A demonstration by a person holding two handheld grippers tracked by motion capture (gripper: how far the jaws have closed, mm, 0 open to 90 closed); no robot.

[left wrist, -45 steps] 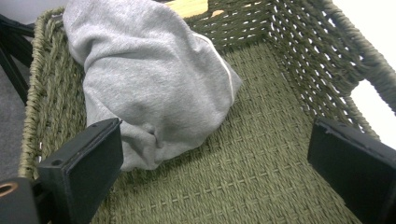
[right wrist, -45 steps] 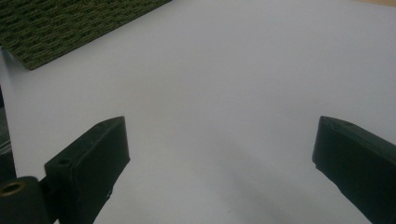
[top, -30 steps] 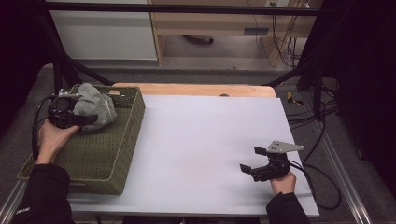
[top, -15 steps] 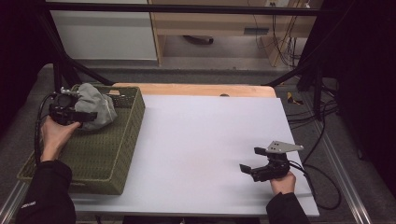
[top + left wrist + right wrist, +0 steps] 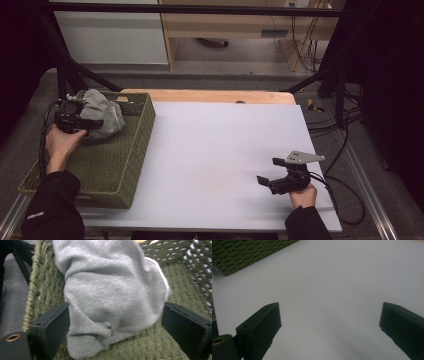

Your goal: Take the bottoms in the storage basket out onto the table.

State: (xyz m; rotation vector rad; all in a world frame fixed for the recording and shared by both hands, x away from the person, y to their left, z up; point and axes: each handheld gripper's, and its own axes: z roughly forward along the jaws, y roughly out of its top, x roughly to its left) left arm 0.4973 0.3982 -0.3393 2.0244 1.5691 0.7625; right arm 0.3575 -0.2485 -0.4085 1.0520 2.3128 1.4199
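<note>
1. My left tongs [image 5: 95,124] are spread wide and grip nothing. They sit over the far corner of the woven green basket [image 5: 107,165], at about ten o'clock on the counter [image 5: 220,150].
2. The crumpled grey cloth [image 5: 110,290] lies in that corner, straight ahead between the jaws, its bulk running away from me toward the basket's far wall.
3. My left hand is far nearer; I judge a short push forward would bracket the cloth.
4. My right tongs [image 5: 269,172], also released, rest at four o'clock above bare counter.
</note>
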